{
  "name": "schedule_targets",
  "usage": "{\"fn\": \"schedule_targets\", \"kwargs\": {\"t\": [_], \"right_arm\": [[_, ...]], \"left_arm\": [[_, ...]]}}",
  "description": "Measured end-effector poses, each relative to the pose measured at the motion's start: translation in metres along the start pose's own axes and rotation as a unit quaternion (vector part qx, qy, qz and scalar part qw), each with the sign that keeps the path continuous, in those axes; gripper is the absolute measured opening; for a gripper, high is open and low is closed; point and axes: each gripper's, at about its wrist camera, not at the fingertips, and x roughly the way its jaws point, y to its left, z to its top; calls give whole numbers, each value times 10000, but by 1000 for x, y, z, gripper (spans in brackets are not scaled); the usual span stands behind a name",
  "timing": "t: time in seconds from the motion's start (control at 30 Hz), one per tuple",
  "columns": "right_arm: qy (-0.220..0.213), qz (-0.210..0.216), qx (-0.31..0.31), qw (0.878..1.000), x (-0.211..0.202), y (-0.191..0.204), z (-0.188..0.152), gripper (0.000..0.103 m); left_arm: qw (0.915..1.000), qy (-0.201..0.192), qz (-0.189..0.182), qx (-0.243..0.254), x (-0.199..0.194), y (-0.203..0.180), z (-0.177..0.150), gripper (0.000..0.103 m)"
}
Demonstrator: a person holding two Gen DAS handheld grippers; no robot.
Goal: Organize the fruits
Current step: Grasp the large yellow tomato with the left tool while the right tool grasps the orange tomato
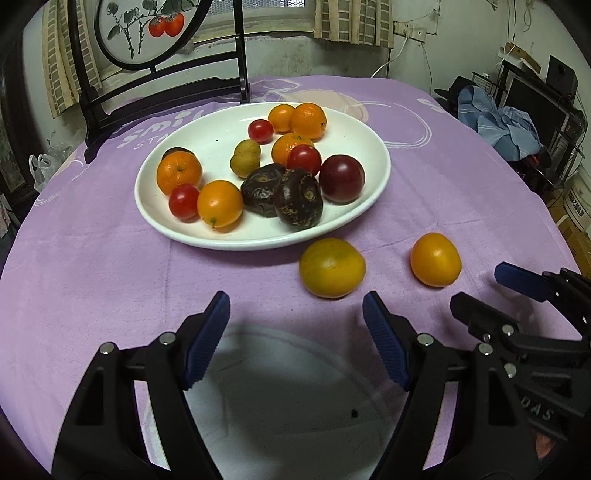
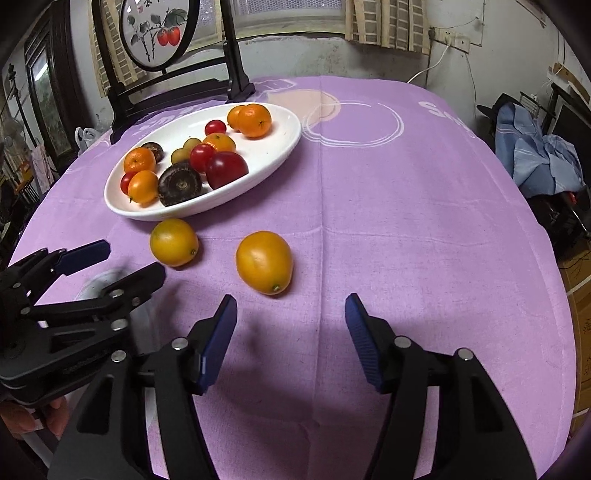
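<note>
A white oval plate [image 1: 207, 229] [image 2: 280, 155] on the purple cloth holds several oranges, red tomatoes, dark fruits, a plum and a green fruit. Two orange fruits lie loose on the cloth in front of it: a yellow-green tinged one [image 1: 331, 267] [image 2: 173, 242] and a smaller orange one [image 1: 436, 259] [image 2: 264, 261]. My left gripper [image 1: 295, 332] is open and empty, just short of the tinged fruit, above a clear glass plate [image 1: 288, 406]. My right gripper [image 2: 291, 332] is open and empty, just short of the smaller orange fruit. Each gripper shows in the other's view [image 1: 491, 291] [image 2: 118, 262].
A dark wooden stand with a round painted panel [image 1: 147, 33] [image 2: 159, 33] stands behind the plate at the table's far edge. Blue clothes [image 1: 498, 125] [image 2: 535, 155] lie on furniture at the right. The table's right side [image 2: 424, 203] is bare purple cloth.
</note>
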Motion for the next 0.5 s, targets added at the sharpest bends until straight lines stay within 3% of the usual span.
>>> {"fn": "schedule_targets", "kwargs": {"t": [0.43,0.5], "right_arm": [[57,-75,60,9999,-5,-4,2,62],[72,-71,43,9999,-4,-3,2,62]], "left_arm": [[9988,288,222,-331,35,-9,18,75],[9990,282,114,-320,37,-9,21,62]]}}
